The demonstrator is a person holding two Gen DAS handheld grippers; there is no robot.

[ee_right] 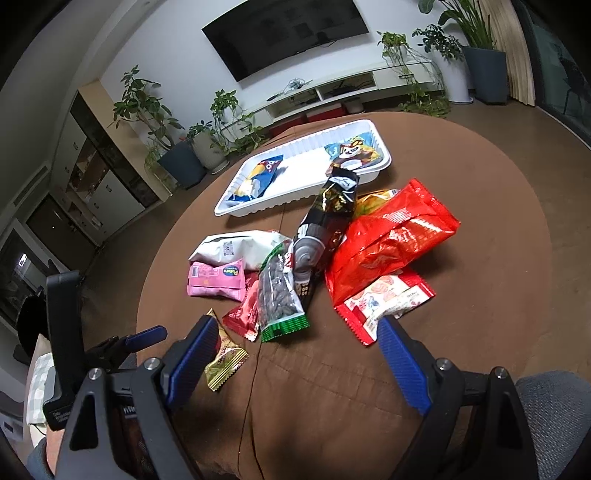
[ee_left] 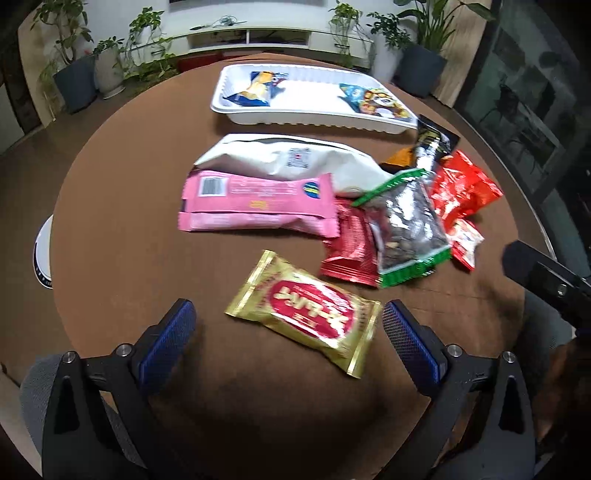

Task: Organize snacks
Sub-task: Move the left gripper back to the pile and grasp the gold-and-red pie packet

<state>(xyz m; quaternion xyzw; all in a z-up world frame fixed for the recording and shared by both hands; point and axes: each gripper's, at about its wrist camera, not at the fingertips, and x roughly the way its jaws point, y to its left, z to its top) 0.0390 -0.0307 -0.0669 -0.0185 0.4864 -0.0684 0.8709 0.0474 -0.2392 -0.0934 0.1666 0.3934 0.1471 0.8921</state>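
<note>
— While both tools hang over the round brown table (ee_left: 110, 206), what is each one doing?

— Left gripper (ee_left: 288, 332) stands wide open, blue pads (ee_left: 410, 343) apart, nothing between them pressed; the gold packet with the red oval (ee_left: 306, 314) lies flat on the cloth just ahead of it, touching neither pad. Right gripper (ee_right: 295, 354) is likewise spread wide and holds nothing.

— And the snacks?

— Most sit in a loose heap at mid-table. Pink packet (ee_left: 258, 203) lies in front of a white pouch (ee_left: 284, 162), the two touching. Beside them a clear bag of dark nuts with green ends (ee_left: 410, 225) rests across a dark red packet (ee_left: 351, 251). A big crumpled red bag (ee_right: 391, 236) lies over a white-and-red sweet packet (ee_right: 388, 299) (its corner reaches almost to the right tool's blue pad). A black packet (ee_right: 328, 221) leans across the pile, one end pointing toward the tray.

— The tray?

— White plastic tray (ee_left: 310, 120), at the far side of the table, well apart from both grippers. Two packets are in it: a blue-and-yellow one (ee_left: 255, 88) at one end, a cartoon-panda one (ee_left: 380, 101) at the other, bare white floor between them.

— Anything behind?

— Potted plants (ee_right: 147, 110) and a dark wall screen (ee_right: 288, 33) above a low white shelf (ee_right: 332, 92).
</note>
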